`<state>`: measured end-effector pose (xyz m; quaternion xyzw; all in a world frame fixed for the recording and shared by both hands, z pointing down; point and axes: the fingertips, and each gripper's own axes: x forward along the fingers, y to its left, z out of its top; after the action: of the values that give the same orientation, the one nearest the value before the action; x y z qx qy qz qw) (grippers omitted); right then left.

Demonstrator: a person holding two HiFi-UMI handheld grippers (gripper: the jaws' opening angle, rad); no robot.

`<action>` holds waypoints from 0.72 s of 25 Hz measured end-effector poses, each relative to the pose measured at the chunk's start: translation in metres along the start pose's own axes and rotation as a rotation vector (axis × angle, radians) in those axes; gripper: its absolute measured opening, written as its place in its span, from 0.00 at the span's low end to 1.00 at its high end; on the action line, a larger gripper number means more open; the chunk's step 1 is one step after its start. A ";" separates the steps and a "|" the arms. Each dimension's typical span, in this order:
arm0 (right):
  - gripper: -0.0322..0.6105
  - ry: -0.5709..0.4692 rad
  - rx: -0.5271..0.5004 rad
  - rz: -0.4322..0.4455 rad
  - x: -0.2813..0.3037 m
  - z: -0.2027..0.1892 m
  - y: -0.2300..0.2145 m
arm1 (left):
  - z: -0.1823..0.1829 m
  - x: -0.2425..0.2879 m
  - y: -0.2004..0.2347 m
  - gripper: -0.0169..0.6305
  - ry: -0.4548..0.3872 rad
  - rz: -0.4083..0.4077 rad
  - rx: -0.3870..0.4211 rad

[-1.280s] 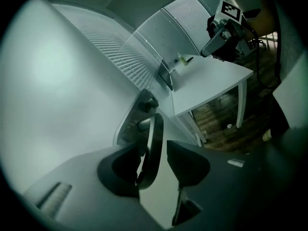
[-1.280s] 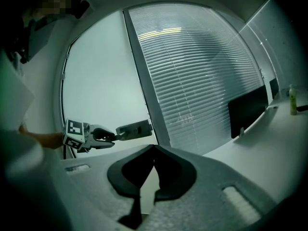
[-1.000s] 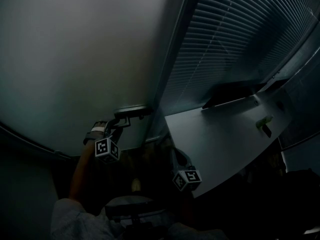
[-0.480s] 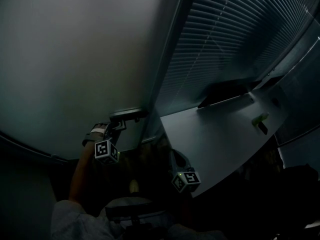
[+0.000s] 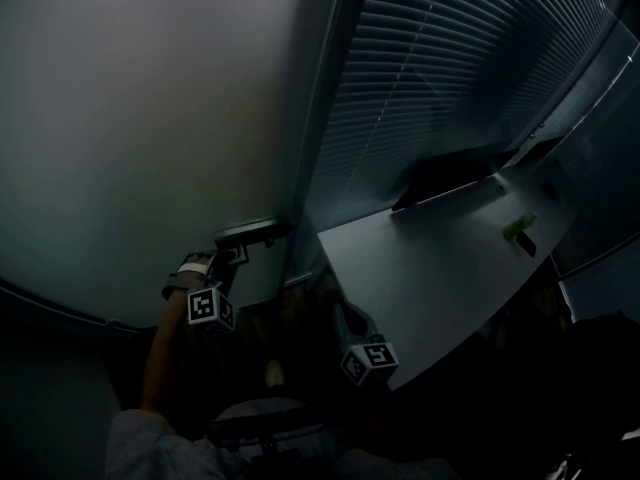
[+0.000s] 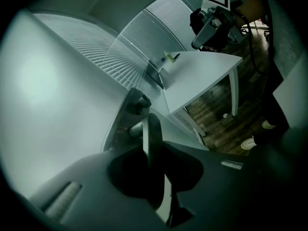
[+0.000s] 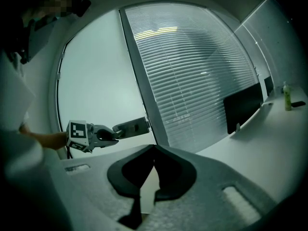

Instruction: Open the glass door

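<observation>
Metal handle (image 6: pixel 154 126) sits between left gripper's (image 5: pixel 236 253) closing jaws.

- The head view looks from above and behind onto the frosted glass door (image 5: pixel 150 118), its grey metal lever handle (image 5: pixel 252 231), the grey slatted blinds (image 5: pixel 450 78) and the white table (image 5: pixel 440 268).
- The left gripper view sits right against the handle, facing along the blinds toward the table.
- The right gripper view stands farther back, facing the door and blinds.
- All three views share the handle, blinds and table.
</observation>
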<state>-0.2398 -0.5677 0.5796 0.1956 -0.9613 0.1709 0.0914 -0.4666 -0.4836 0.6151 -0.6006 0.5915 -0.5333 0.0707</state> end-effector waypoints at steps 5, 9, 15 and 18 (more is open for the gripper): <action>0.05 -0.015 -0.012 -0.005 -0.006 -0.007 -0.005 | -0.002 0.002 -0.010 0.10 0.002 -0.021 -0.002; 0.05 -0.023 -0.017 -0.019 -0.013 -0.002 -0.007 | -0.001 0.000 -0.011 0.10 0.000 -0.026 0.002; 0.05 -0.042 -0.029 -0.037 -0.024 0.001 -0.015 | 0.001 -0.003 -0.012 0.10 0.006 -0.031 0.020; 0.05 -0.038 -0.015 -0.049 -0.034 0.004 -0.015 | 0.005 -0.010 -0.015 0.10 0.005 -0.044 0.016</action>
<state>-0.2039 -0.5700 0.5723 0.2215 -0.9591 0.1574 0.0789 -0.4513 -0.4744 0.6183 -0.6116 0.5739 -0.5410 0.0621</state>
